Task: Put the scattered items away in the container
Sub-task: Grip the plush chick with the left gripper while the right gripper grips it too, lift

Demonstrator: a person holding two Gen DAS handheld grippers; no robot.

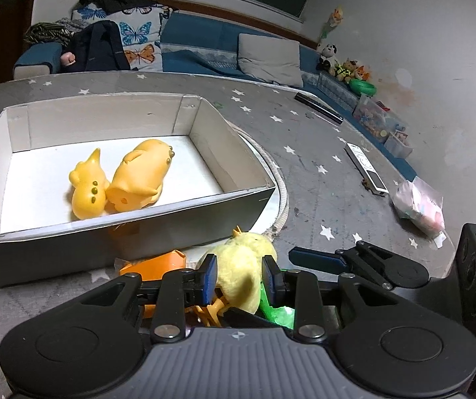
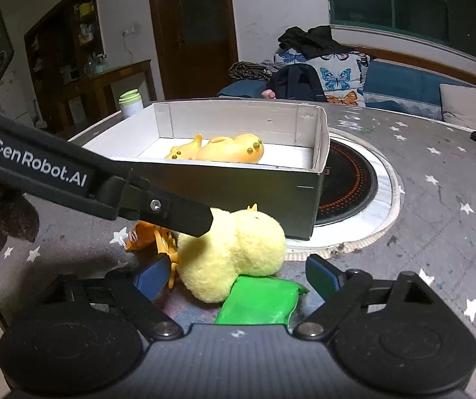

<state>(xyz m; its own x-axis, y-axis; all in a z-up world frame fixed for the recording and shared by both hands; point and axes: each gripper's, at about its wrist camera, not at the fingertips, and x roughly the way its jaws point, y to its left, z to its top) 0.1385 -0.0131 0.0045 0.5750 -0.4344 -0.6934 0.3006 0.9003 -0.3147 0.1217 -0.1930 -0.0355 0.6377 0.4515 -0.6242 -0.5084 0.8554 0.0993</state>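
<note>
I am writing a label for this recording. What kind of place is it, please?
Most likely a living room in a home. A blue sofa with butterfly-print bedding stands behind the star-patterned table, plush toys line a ledge by the wall, and a wooden door leads out.

Table: grey star-printed cloth (image 1: 304,139)
Box: white cardboard (image 1: 224,133), ten o'clock
Chick: yellow plush (image 2: 238,249), six o'clock
Remote: white (image 1: 365,168), two o'clock

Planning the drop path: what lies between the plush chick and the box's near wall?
Bare starred tablecloth only; in the right wrist view the plush chick sits just before the box, nothing between.
</note>
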